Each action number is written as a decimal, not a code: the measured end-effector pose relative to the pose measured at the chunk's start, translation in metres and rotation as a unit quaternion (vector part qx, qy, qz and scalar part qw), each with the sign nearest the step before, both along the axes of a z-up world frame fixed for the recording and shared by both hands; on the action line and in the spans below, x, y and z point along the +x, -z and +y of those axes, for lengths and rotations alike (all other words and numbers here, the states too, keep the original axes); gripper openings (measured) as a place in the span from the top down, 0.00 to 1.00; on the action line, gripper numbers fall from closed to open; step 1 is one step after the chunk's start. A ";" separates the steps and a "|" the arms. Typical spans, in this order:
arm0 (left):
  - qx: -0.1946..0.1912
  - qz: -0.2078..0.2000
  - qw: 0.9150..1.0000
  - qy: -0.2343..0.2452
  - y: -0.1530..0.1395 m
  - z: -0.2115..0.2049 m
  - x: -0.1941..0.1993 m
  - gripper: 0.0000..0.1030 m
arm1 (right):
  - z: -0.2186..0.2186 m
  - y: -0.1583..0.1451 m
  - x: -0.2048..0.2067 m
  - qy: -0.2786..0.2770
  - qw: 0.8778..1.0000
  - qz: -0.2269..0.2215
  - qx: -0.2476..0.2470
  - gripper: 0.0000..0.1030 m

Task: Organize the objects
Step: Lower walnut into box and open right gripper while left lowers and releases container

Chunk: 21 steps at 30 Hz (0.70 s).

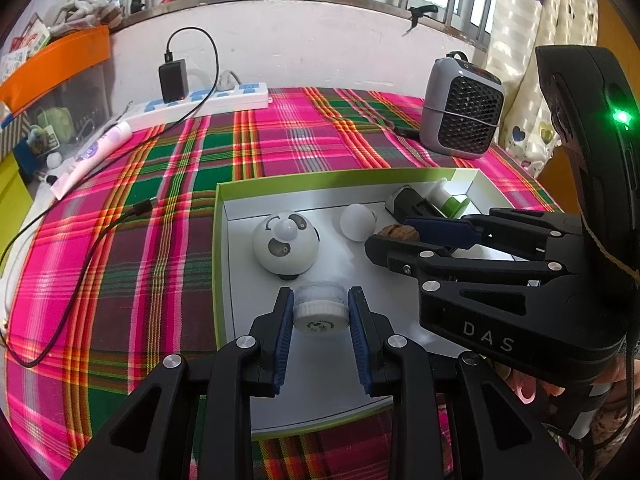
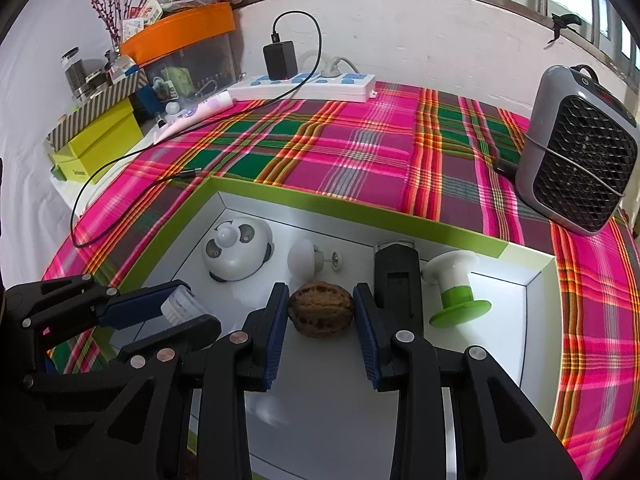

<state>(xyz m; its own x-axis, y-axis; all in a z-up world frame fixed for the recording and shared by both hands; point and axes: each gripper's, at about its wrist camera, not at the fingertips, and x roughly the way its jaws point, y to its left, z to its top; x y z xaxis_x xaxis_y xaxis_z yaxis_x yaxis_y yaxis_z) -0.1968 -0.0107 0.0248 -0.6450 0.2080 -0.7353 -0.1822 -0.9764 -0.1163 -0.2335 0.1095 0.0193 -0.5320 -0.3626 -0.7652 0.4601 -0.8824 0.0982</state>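
Observation:
A green-rimmed white box (image 1: 219, 240) lies on the plaid tablecloth. My left gripper (image 1: 320, 312) is shut on a small white round jar (image 1: 319, 310), held just over the box floor. My right gripper (image 2: 321, 312) has its pads against both sides of a brown walnut (image 2: 322, 309) inside the box (image 2: 360, 204). In the left wrist view the right gripper (image 1: 404, 236) reaches in from the right with the walnut (image 1: 398, 233). In the right wrist view the left gripper (image 2: 188, 312) holds the jar (image 2: 182, 304) at the left.
In the box lie a white panda-faced ball (image 2: 236, 254), a white bulb-shaped piece (image 2: 304, 258), a black device (image 2: 398, 280) and a white-and-green bottle (image 2: 456, 286). On the cloth stand a grey heater (image 2: 576, 148), a power strip (image 2: 308, 84) and a black cable (image 2: 132, 188).

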 end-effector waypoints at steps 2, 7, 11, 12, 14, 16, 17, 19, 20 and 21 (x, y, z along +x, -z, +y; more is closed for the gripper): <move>-0.002 0.000 1.000 0.000 0.000 0.000 0.000 0.75 | 0.000 0.000 0.000 0.000 1.000 0.000 0.000 0.66; -0.003 0.000 1.000 0.001 0.000 0.000 0.000 0.75 | 0.000 0.000 0.000 0.002 1.000 0.001 0.000 0.66; -0.002 0.000 1.000 0.000 0.001 0.000 0.000 0.75 | 0.002 0.001 -0.001 0.003 1.000 -0.001 -0.005 0.66; -0.002 0.000 1.000 0.000 0.001 0.000 0.000 0.75 | 0.003 0.001 -0.001 0.004 1.000 -0.001 -0.006 0.66; -0.004 0.000 1.000 0.001 0.001 0.000 0.000 0.74 | 0.003 0.000 -0.001 0.005 1.000 -0.002 -0.007 0.66; -0.001 -0.001 1.000 0.001 0.000 -0.001 0.000 0.74 | 0.004 0.000 -0.001 0.006 1.000 -0.002 -0.009 0.66; 0.000 0.000 1.000 0.001 0.001 0.000 0.000 0.74 | 0.004 0.000 -0.001 0.006 1.000 -0.002 -0.010 0.65; -0.002 0.000 1.000 0.002 0.001 0.000 0.000 0.74 | 0.004 0.000 -0.001 0.005 1.000 -0.003 -0.014 0.60; -0.003 0.000 1.000 0.002 0.002 0.000 0.000 0.74 | 0.004 -0.001 -0.001 0.004 1.000 -0.002 -0.014 0.59; -0.004 0.000 1.000 0.002 0.002 0.000 0.000 0.74 | 0.004 -0.001 0.000 0.004 1.000 -0.002 -0.013 0.59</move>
<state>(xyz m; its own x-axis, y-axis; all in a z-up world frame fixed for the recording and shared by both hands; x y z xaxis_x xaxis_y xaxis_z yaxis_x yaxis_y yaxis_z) -0.1965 -0.0103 0.0229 -0.6439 0.2046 -0.7373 -0.1860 -0.9765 -0.1085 -0.2338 0.1131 0.0201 -0.5329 -0.3772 -0.7575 0.4521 -0.8836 0.1219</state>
